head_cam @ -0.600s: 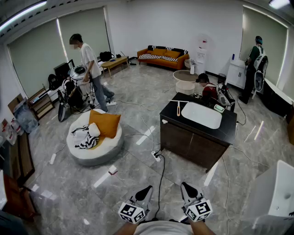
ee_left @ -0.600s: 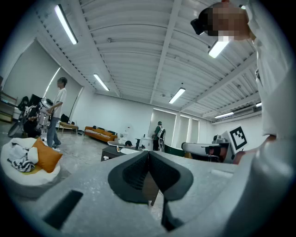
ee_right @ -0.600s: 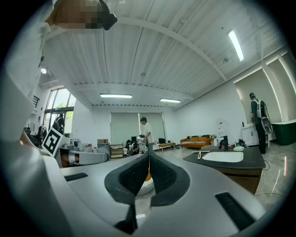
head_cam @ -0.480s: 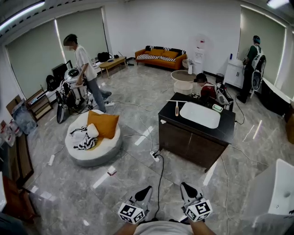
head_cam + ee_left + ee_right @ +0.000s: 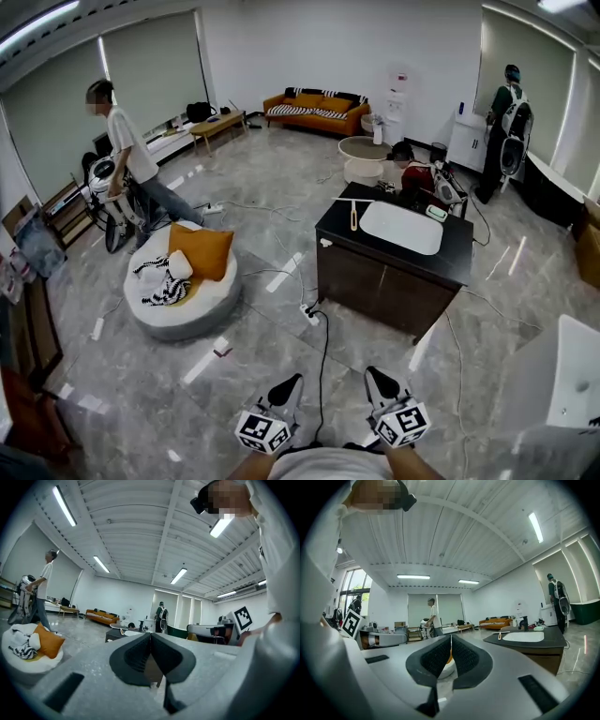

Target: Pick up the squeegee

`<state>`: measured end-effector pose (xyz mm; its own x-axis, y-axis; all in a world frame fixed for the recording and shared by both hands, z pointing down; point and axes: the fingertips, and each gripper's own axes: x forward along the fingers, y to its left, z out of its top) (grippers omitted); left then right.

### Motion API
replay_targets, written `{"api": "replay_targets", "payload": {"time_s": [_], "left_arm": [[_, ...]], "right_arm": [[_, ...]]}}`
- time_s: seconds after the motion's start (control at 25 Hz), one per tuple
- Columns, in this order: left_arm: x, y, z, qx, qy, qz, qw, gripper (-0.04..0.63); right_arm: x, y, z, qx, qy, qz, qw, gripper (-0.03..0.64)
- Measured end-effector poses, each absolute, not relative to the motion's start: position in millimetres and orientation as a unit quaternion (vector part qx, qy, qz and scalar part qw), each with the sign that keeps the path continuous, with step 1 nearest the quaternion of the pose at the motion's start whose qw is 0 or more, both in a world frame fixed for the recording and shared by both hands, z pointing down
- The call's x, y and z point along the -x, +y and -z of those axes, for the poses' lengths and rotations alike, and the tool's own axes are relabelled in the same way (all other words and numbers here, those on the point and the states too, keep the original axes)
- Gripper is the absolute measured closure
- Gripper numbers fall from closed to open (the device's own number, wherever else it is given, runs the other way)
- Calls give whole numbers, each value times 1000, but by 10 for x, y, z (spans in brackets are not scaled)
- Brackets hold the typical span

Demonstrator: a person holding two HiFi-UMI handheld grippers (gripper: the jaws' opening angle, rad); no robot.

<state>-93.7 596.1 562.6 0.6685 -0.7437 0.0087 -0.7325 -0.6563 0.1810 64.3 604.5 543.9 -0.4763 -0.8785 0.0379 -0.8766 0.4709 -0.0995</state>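
Observation:
The squeegee [image 5: 353,215], a slim thing with a light wooden handle, lies on the left end of a black counter [image 5: 459,259] beside a white sink [image 5: 400,228], far across the floor from me. It also shows small in the right gripper view, squeegee [image 5: 500,635] on the counter's edge. Both grippers are held low and close to my body, pointing level into the room. My left gripper [image 5: 291,381] [image 5: 150,637] is shut with nothing in it. My right gripper [image 5: 373,376] [image 5: 451,639] is shut and empty too.
A black cable [image 5: 323,352] runs over the marble floor between me and the counter. A round white pouf [image 5: 178,298] with an orange cushion sits to the left. One person [image 5: 122,155] walks at the left, another [image 5: 504,112] stands at the back right. A white tub [image 5: 574,394] is near right.
The counter with the squeegee has shifted left and slightly nearer in the head view. The person at the left has walked further left. Both grippers keep their place at the bottom.

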Motion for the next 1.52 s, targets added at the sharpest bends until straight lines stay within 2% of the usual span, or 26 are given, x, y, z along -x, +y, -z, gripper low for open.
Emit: {"api": "replay_targets", "payload": {"time_s": [0.36, 0.76, 1.52], "left_arm": [[1093, 5649, -5741, -904, -420, 6, 83, 580], [1143, 5169, -5992, -898, -425, -17, 112, 580], [708, 2978, -5766, -885, -445, -29, 130, 580]], "right_arm": [[-661, 5908, -5386, 528, 848, 42, 0, 600], [-732, 5467, -5532, 537, 840, 70, -8, 600], [-918, 2952, -5442, 423, 904, 64, 1, 600]]}}
